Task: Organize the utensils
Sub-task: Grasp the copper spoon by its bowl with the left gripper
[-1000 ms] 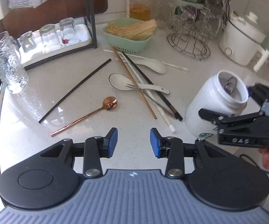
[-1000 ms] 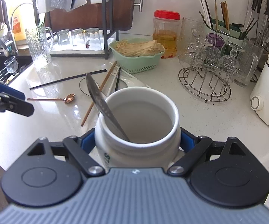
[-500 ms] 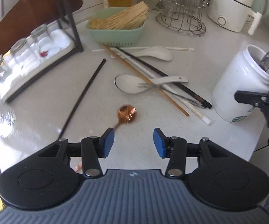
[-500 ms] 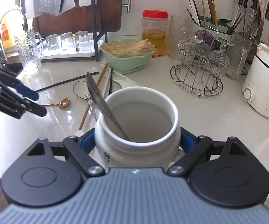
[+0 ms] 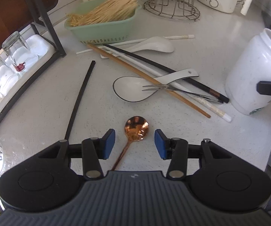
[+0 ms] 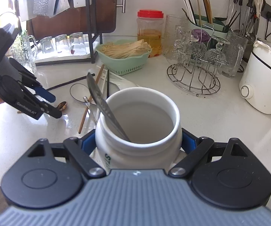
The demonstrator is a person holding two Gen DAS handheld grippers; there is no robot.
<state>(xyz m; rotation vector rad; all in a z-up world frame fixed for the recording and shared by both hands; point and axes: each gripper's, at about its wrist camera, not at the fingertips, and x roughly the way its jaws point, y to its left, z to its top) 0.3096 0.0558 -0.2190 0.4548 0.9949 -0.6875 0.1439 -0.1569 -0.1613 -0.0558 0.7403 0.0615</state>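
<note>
While the right gripper point(image 6: 138, 143) clamps the white jar point(image 6: 138, 130), the copper spoon point(image 5: 135, 130) lies between the left gripper's point(image 5: 134, 144) wide fingers.

Left tool point(image 5: 135, 144) tilted down toward worktop, blue pads point(image 5: 109, 143) spread wide apart. Right tool point(image 6: 138, 143) level, pads clamped tight, gripping.

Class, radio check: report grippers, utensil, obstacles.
Left gripper open, straddling copper spoon. Right gripper shut on white jar. Nothing blocking the spoon.
</note>
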